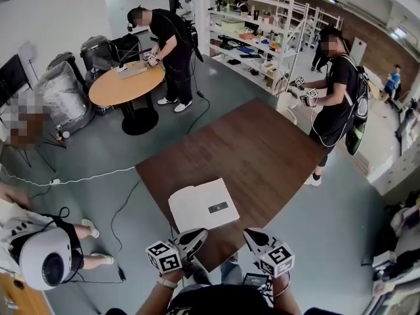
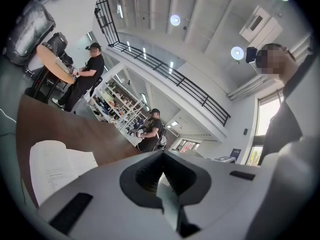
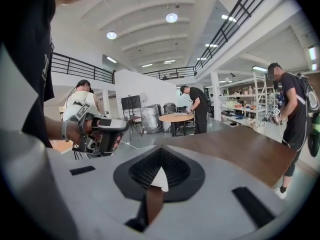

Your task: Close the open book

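Brown table (image 1: pixel 262 149) beneath white book (image 1: pixel 203 205)

Table (image 1: pixel 275 149) bare far and right
The near left is taken by the open book (image 1: pixel 200 205); a standing person (image 1: pixel 335 104) is met at the far right edge.

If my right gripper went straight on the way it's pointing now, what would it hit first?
Most likely the near corner of the open book, which shows white just past the right gripper, with the brown table beneath it. Depth is hard to judge.
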Action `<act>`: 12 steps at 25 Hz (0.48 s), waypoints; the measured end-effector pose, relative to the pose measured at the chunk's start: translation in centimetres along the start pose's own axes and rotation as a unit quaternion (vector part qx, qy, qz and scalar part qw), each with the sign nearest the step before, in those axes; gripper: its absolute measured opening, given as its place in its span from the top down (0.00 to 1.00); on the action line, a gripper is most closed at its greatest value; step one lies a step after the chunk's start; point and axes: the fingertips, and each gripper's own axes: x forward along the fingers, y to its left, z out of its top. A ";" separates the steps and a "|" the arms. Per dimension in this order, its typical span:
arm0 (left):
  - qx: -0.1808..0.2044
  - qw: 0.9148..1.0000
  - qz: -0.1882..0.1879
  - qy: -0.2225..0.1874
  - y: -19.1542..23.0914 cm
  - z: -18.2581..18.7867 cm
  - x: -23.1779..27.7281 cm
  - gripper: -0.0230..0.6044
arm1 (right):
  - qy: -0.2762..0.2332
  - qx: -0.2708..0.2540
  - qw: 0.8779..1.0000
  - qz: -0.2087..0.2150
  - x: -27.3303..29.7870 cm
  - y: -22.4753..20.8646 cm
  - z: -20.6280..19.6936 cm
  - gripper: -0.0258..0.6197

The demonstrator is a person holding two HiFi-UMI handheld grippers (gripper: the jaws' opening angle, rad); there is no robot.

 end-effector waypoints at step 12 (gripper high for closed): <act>-0.097 0.994 0.040 -0.041 5.2 -3.2 3.8 0.96 | 0.006 -0.025 0.999 0.018 -0.5 -6.3 0.7 0.98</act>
